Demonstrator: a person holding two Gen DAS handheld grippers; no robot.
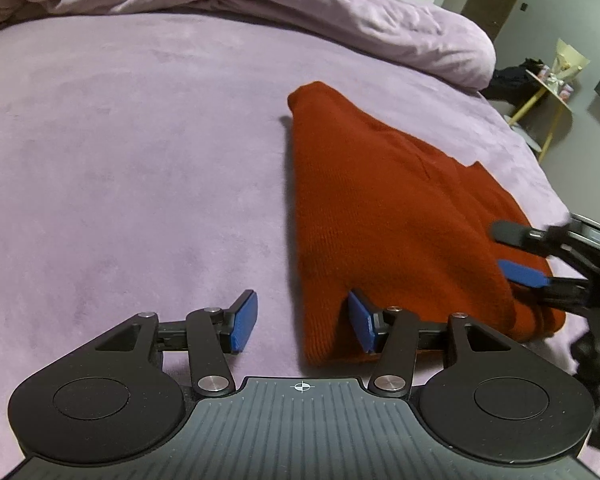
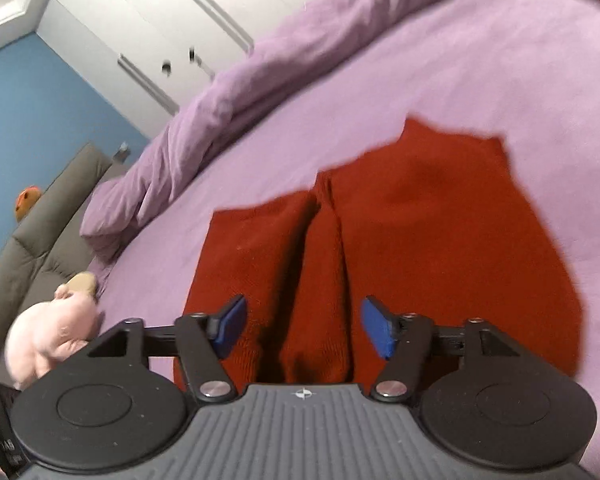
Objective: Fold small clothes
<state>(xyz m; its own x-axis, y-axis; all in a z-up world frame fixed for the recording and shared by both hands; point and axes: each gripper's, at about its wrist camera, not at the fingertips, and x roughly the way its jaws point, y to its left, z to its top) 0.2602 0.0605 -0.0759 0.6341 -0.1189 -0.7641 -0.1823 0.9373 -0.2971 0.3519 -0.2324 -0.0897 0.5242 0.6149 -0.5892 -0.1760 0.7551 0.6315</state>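
Observation:
A red knitted garment (image 1: 400,208) lies folded flat on the lilac bed sheet (image 1: 120,160), narrowing toward its far end. My left gripper (image 1: 302,322) hovers open at the garment's near left corner; its right pad (image 1: 360,322) is over the cloth edge and its left pad (image 1: 244,322) is over bare sheet. In the left wrist view my right gripper (image 1: 516,254) reaches in from the right, open, above the garment's near right side. The right wrist view is blurred. There the right gripper (image 2: 304,330) stands open over the garment (image 2: 440,240), with a raised fold ridge (image 2: 320,260) between the fingers and nothing clamped.
A bunched lilac duvet (image 1: 260,0) lies along the far side of the bed. A small table with yellow legs (image 1: 548,92) stands off the bed's right edge. A pink plush toy (image 2: 52,332) and a grey padded headboard (image 2: 40,216) are at the left in the right wrist view.

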